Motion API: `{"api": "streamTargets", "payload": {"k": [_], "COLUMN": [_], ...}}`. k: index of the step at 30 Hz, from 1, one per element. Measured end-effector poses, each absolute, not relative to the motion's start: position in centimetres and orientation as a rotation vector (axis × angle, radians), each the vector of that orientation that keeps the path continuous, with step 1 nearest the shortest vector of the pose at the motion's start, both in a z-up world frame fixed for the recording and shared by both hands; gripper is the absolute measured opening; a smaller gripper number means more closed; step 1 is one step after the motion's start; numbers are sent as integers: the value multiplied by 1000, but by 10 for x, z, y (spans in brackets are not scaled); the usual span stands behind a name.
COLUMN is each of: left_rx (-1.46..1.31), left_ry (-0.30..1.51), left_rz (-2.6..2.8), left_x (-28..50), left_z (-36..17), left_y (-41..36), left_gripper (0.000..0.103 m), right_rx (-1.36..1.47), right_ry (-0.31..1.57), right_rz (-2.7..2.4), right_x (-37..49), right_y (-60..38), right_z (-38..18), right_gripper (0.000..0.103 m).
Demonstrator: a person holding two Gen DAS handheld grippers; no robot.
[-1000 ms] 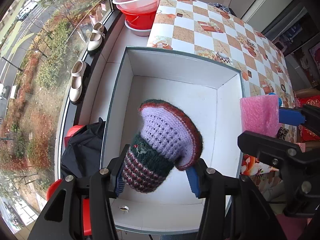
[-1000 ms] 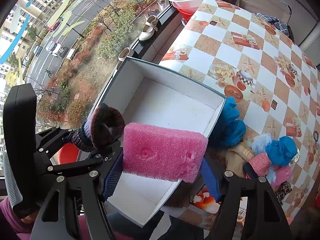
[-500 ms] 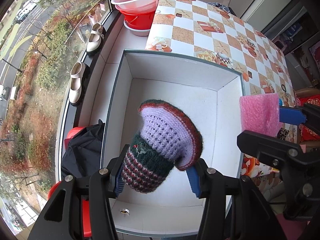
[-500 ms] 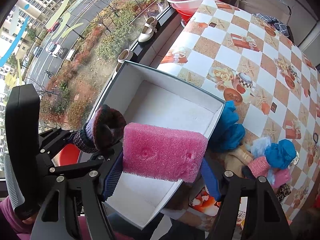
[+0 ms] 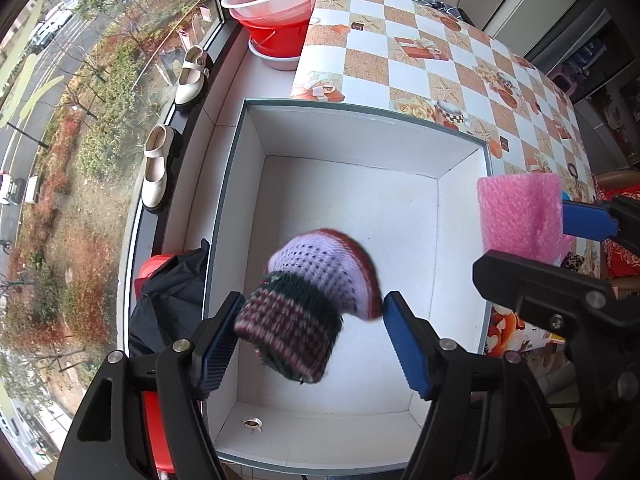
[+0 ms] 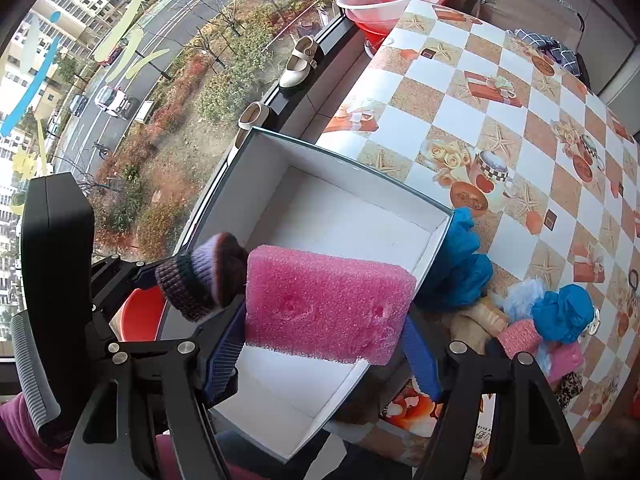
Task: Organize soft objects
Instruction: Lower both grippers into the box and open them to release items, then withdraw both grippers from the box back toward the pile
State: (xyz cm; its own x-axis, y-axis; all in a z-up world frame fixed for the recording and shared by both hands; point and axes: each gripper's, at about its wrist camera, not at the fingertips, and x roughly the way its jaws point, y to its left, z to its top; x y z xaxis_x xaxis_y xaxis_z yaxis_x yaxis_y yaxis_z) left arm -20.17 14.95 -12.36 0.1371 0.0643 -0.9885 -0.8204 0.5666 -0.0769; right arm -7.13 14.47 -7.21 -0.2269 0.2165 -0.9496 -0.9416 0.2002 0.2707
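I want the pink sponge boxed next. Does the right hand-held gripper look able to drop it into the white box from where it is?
Probably yes. The right hand-held gripper holds the pink sponge above the white box, whose floor looks bare; only the knitted hat is over the box too.

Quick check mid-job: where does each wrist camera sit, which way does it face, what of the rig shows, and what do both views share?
Left wrist: on the left tongs, looking down into the white box; its blue pads are opening around the knitted hat.
Right wrist: on the right tongs, tilted down over the box edge; pads grip the pink sponge; a sleeve shows.
Shared: box, hat, sponge, checkered table, each other's tongs.
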Motion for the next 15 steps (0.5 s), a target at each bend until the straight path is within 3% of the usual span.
{"api": "streamTargets", "payload": {"k": [2,4,15], "left_rx": [-783,-819,-1005], "left_ry": [1256,1241,1161], "left_rz": [702,680,589], "left_x": [-203,-203,-198], "left_z": [-124,-125,-121], "left_y": [150,151,166], "left_gripper": [79,85,87], "right_rx": [-764,-756,-621], "right_ry": [1335,1325,1357], "right_rz": [1301,1296,1207], "right_x": [-71,-69,-34], "right_y": [145,145,119], "right_z": [-71,-69,-62], "right_gripper": [76,103,103]}}
